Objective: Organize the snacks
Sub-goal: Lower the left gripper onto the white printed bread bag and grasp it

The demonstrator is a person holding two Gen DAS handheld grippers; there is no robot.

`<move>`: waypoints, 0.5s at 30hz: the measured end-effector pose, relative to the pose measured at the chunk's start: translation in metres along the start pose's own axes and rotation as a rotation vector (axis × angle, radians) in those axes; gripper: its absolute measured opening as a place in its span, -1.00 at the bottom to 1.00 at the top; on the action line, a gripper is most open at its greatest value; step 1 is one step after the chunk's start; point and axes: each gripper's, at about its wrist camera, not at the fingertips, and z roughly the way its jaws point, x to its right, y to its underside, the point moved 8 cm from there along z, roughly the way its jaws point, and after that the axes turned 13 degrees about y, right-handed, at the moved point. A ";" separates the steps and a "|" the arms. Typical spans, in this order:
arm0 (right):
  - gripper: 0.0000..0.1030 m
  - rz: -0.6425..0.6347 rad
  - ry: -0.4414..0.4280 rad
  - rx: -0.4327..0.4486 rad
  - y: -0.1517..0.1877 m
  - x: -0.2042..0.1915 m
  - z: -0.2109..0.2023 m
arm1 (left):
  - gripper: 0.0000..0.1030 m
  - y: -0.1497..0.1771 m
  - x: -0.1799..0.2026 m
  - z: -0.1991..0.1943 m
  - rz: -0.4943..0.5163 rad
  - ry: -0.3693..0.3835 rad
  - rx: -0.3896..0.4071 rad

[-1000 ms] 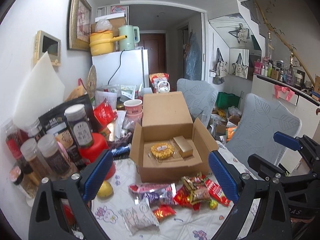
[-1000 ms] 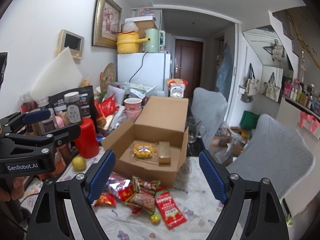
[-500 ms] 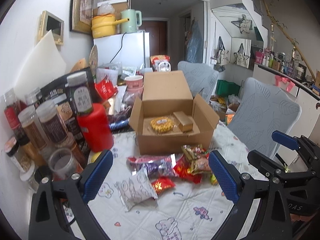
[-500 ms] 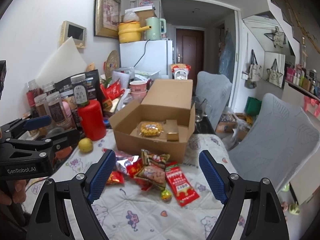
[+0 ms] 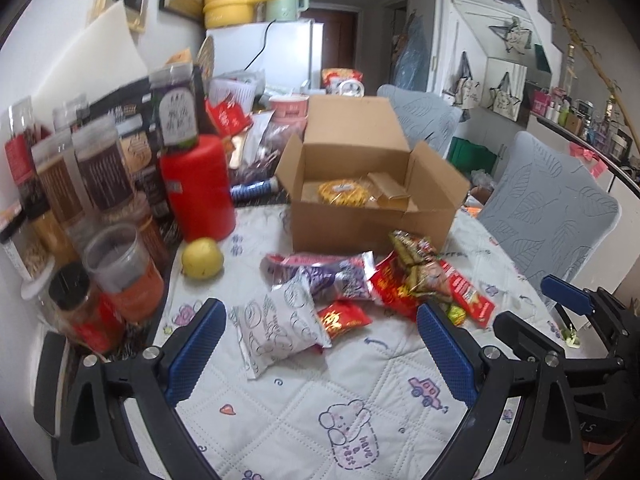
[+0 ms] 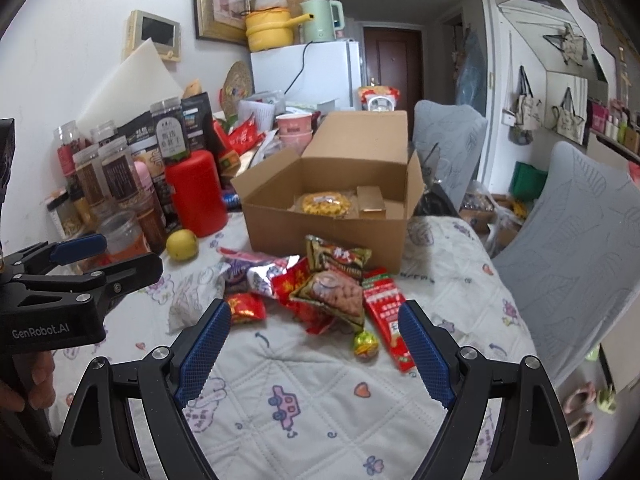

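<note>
Both claws lowered, snack pile (image 6: 320, 284) just ahead

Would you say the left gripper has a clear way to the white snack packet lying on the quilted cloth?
Probably yes. The left gripper is open, and the white snack packet lies just ahead between its fingers with nothing on top. A red packet touches its right edge.

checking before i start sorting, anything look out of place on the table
A yellow fruit sits loose on the cloth beside the red canister, not a packaged snack. The snack packets lie heaped before the open cardboard box.
</note>
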 end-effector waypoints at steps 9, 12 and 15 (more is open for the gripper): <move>0.67 -0.024 -0.010 -0.056 0.017 -0.011 0.032 | 0.90 0.023 -0.034 0.031 -0.114 -0.025 -0.068; 0.67 -0.035 -0.014 -0.069 0.020 -0.014 0.041 | 0.90 0.030 -0.044 0.042 -0.155 -0.018 -0.095; 0.67 -0.039 -0.018 -0.085 0.023 -0.016 0.051 | 0.90 0.034 -0.053 0.054 -0.193 -0.023 -0.120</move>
